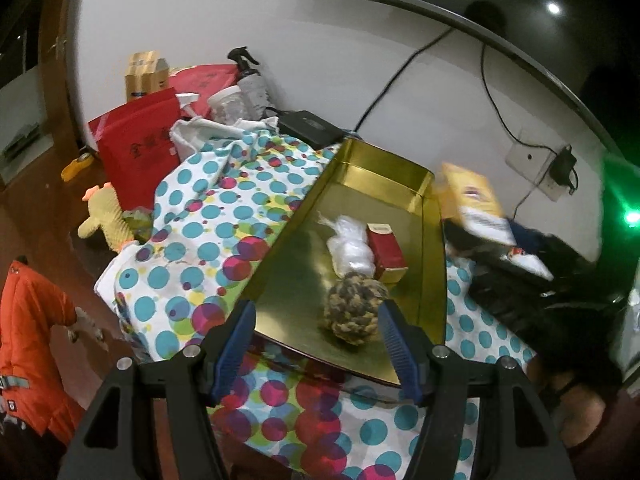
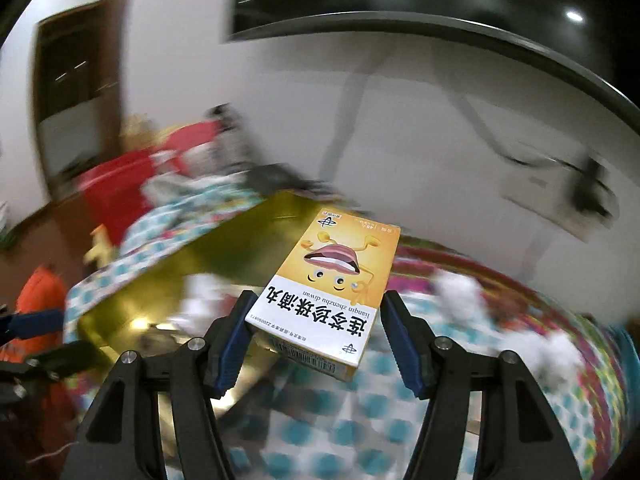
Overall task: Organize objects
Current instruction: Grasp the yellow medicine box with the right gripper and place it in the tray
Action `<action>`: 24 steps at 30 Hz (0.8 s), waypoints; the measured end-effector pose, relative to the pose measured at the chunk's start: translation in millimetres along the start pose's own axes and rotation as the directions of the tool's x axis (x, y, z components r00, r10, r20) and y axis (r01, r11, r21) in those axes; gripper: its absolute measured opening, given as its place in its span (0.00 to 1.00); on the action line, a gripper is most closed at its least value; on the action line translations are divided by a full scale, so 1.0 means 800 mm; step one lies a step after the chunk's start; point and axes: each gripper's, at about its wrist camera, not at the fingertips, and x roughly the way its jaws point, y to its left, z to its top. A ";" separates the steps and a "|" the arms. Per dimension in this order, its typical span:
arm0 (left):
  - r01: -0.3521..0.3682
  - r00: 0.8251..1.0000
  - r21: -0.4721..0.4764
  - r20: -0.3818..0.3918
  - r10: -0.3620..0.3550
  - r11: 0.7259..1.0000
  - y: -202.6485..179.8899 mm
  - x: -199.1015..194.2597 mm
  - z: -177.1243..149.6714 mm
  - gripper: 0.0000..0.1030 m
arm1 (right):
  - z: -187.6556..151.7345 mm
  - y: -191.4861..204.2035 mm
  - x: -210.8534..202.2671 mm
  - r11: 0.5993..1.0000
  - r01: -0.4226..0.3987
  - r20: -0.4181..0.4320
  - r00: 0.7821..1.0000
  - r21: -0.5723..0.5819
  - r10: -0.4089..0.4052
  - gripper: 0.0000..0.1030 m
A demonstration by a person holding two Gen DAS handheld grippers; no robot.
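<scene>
Two grippers: mine
Right gripper (image 2: 316,332): grasping yellow box (image 2: 328,288), long axis pointing away, above gold tray's (image 2: 132,300) right edge
Left gripper (image 1: 316,340): released, nothing held, at tray's near end

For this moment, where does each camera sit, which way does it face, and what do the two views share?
Left wrist: on the left gripper, looking down at the gold tray; its blue fingers show.
Right wrist: on the right gripper, looking past the yellow box between its fingers; background blurred.
Shared: tray, yellow box, dotted cloth.
</scene>
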 end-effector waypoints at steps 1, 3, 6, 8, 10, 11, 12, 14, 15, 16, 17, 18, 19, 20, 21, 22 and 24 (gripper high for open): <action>-0.008 1.000 -0.005 0.000 0.008 1.000 0.004 -0.001 0.001 0.64 | 0.004 0.019 0.007 0.999 -0.020 -0.006 1.000 -0.032 0.020 0.59; -0.029 1.000 -0.009 -0.001 0.029 1.000 0.009 -0.003 0.003 0.64 | 0.008 0.048 0.023 0.995 -0.052 -0.035 0.998 -0.087 0.050 0.59; -0.048 0.999 -0.022 -0.001 0.048 0.999 0.018 -0.006 0.005 0.64 | 0.013 0.071 0.043 0.990 -0.074 -0.074 0.995 -0.122 0.065 0.59; -0.055 0.998 -0.030 0.002 0.055 0.998 0.023 -0.008 0.008 0.64 | 0.015 0.074 0.055 0.991 -0.092 -0.102 0.991 -0.101 0.081 0.59; -0.067 0.998 -0.028 -0.001 0.067 0.997 0.025 -0.008 0.009 0.64 | 0.013 0.076 0.063 0.992 -0.090 -0.121 0.990 -0.089 0.079 0.59; -0.080 0.997 -0.022 -0.002 0.080 0.997 0.024 -0.008 0.010 0.64 | 0.013 0.077 0.064 0.992 -0.086 -0.123 0.990 -0.089 0.075 0.59; -0.090 0.996 -0.017 -0.002 0.089 0.996 0.023 -0.007 0.010 0.64 | 0.013 0.076 0.065 0.992 -0.083 -0.127 0.989 -0.091 0.071 0.59; -0.104 0.995 -0.009 -0.007 0.104 0.995 0.021 -0.007 0.010 0.64 | 0.011 0.075 0.067 0.993 -0.077 -0.132 0.989 -0.091 0.065 0.59; -0.104 0.995 -0.007 -0.007 0.104 0.995 0.021 -0.006 0.010 0.64 | 0.011 0.073 0.066 0.994 -0.070 -0.131 0.990 -0.087 0.058 0.60; -0.103 0.995 -0.007 -0.011 0.103 0.995 0.020 -0.006 0.009 0.64 | 0.010 0.072 0.068 0.995 -0.067 -0.131 0.990 -0.078 0.056 0.60; -0.103 0.995 -0.004 -0.016 0.103 0.995 0.019 -0.005 0.009 0.64 | 0.010 0.071 0.070 0.995 -0.070 -0.134 0.989 -0.070 0.060 0.60; -0.106 0.994 -0.003 -0.019 0.106 0.994 0.018 -0.005 0.009 0.64 | 0.011 0.068 0.069 0.995 -0.071 -0.134 0.989 -0.067 0.061 0.60; -0.109 0.994 -0.003 -0.020 0.109 0.994 0.018 -0.005 0.008 0.64 | 0.011 0.066 0.069 0.995 -0.073 -0.131 0.989 -0.065 0.064 0.61; -0.112 0.993 -0.001 -0.023 0.112 0.994 0.017 -0.004 0.008 0.64 | 0.013 0.065 0.069 0.995 -0.077 -0.129 0.989 -0.064 0.069 0.62; -0.113 0.993 0.002 -0.026 0.113 0.994 0.016 -0.003 0.008 0.64 | 0.013 0.064 0.068 0.995 -0.080 -0.125 0.990 -0.063 0.072 0.70; -0.114 0.993 0.004 -0.028 0.114 0.993 0.015 -0.003 0.008 0.64 | 0.014 0.062 0.065 0.996 -0.070 -0.117 0.991 -0.060 0.063 0.80; -0.113 0.993 0.004 -0.027 0.113 0.994 0.014 -0.003 0.008 0.64 | 0.015 0.058 0.058 0.997 -0.046 -0.093 0.995 -0.056 0.041 0.82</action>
